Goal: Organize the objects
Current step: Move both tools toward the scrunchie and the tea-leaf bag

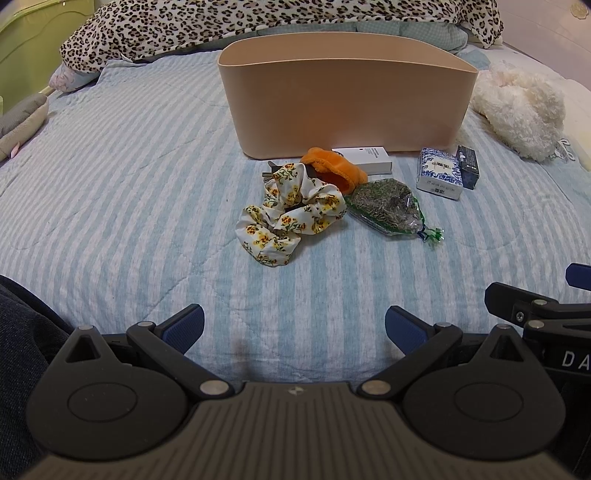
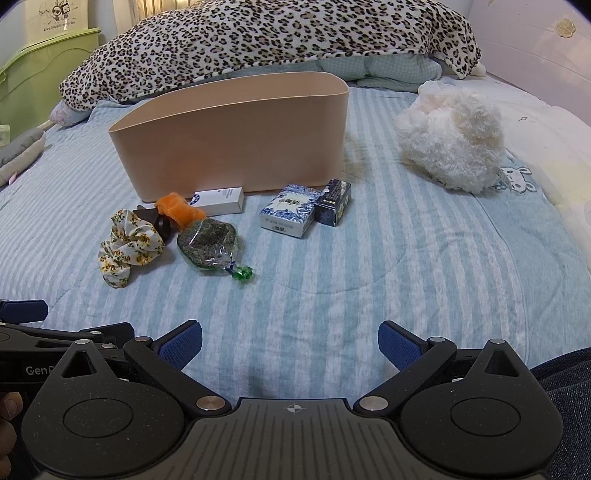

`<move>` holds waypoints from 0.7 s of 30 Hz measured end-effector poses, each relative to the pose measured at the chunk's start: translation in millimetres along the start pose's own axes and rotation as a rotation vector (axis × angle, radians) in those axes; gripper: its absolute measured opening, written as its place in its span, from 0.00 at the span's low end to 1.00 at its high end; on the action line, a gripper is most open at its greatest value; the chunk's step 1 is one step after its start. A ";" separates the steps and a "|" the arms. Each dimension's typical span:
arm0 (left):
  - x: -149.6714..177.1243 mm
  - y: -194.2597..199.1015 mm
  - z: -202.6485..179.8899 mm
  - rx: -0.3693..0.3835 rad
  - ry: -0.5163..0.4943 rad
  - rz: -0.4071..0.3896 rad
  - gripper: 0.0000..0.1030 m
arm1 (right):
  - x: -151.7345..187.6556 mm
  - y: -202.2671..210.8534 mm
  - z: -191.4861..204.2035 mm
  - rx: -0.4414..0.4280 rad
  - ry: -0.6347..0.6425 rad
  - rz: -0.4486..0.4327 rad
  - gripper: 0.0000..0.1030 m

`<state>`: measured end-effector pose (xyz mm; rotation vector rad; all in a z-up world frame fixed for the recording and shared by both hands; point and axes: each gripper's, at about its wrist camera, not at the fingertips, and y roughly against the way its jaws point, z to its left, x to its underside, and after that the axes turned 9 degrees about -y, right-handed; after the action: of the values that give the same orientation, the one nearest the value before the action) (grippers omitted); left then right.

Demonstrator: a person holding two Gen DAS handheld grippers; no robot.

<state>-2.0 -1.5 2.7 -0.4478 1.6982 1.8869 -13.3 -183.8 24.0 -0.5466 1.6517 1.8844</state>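
A tan oval bin (image 1: 343,107) (image 2: 236,147) stands on the striped bed. In front of it lie a floral scrunchie (image 1: 288,218) (image 2: 127,247), an orange plush piece (image 1: 332,170) (image 2: 177,210), a white box (image 1: 369,159) (image 2: 221,201), a clear bag of dried herbs (image 1: 388,206) (image 2: 207,240), a blue-and-white box (image 1: 439,173) (image 2: 290,214) and a dark box (image 1: 468,166) (image 2: 334,205). A dark clip (image 2: 159,219) lies under the scrunchie. My left gripper (image 1: 294,325) is open and empty, well short of the scrunchie. My right gripper (image 2: 290,341) is open and empty, near the bed's front.
A white fluffy plush (image 1: 521,107) (image 2: 450,136) lies right of the bin. A leopard-print blanket (image 1: 258,22) (image 2: 266,40) is piled behind it. A grey plush (image 1: 22,122) lies at the left edge. A green headboard (image 2: 44,70) stands far left.
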 end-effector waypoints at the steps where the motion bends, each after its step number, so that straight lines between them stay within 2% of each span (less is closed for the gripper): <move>1: 0.0 0.0 0.0 0.000 0.000 -0.001 1.00 | 0.0 0.1 0.2 0.000 0.000 0.000 1.00; 11: -1.7 0.3 0.1 0.010 0.001 -0.007 1.00 | -1.9 0.8 -0.6 -0.002 -0.010 0.001 1.00; 21: -19.7 -2.2 4.9 0.015 -0.020 -0.024 1.00 | -17.0 -0.3 2.6 0.018 0.015 0.001 1.00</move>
<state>15.5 -0.1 13.3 -0.4397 1.6855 1.8542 -0.1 -183.7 35.1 -0.5545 1.6772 1.8688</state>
